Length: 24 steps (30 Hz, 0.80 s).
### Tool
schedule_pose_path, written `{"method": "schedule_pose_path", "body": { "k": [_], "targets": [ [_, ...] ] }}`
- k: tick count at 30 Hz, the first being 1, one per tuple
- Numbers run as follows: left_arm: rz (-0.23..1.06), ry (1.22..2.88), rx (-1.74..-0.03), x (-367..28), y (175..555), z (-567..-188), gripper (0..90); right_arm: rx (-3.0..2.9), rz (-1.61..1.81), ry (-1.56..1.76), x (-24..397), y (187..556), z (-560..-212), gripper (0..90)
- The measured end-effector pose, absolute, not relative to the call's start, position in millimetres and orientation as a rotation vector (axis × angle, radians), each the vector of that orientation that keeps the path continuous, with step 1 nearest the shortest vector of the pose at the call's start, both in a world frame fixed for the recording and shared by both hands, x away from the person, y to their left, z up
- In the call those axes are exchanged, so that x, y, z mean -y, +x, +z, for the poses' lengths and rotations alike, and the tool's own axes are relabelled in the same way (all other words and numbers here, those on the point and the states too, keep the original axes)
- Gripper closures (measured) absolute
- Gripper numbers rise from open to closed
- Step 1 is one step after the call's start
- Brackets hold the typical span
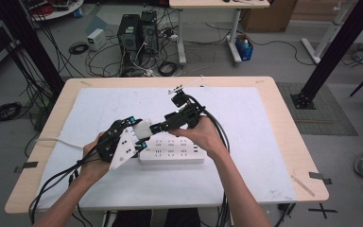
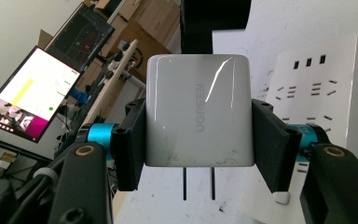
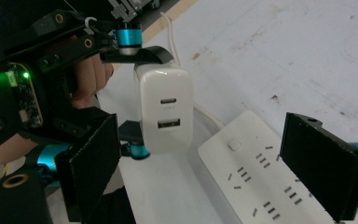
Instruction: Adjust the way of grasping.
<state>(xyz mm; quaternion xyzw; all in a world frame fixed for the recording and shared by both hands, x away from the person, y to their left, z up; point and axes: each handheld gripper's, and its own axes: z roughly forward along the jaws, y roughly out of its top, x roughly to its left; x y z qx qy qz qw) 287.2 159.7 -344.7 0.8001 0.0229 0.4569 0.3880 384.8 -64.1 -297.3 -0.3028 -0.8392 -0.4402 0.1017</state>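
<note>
My left gripper (image 2: 198,140) is shut on a white UGREEN charger (image 2: 198,107), its pads pressing the two sides. The charger's two prongs (image 2: 198,184) point back toward the camera. In the high view the left gripper (image 1: 136,133) holds the charger (image 1: 144,126) just above the left end of a white power strip (image 1: 170,152). My right gripper (image 3: 209,163) is open, and the charger (image 3: 165,112) sits ahead of its left pad with its two port openings facing it. The power strip (image 3: 261,186) lies below between the jaws. The right gripper (image 1: 155,128) points left at the charger.
The power strip lies on a white mat (image 1: 246,118) covering a wooden table (image 1: 283,94), and its cord (image 1: 56,140) runs off to the left. A monitor (image 2: 28,93) stands beyond the table edge. Computer towers (image 1: 137,30) and cables sit on the floor behind.
</note>
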Motion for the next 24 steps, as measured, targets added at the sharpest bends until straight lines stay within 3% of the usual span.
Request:
{"method": "schedule_pose_path", "body": {
  "k": [13, 20, 24],
  "targets": [
    [1.156, 2.027, -0.041, -158.9, 285.3, -345.2, 42.5, 2.405, -1.326, -0.833, 47.2, 382.6, -314.5, 17.4],
    [1.158, 2.031, -0.032, -158.8, 285.2, -345.4, 42.5, 2.361, -1.362, -0.812, 44.1, 384.5, -319.0, 32.0],
    [1.157, 2.025, -0.027, -158.4, 284.5, -345.8, 42.5, 2.371, -1.36, -0.808, 43.3, 384.0, -319.5, 35.3]
  ]
}}
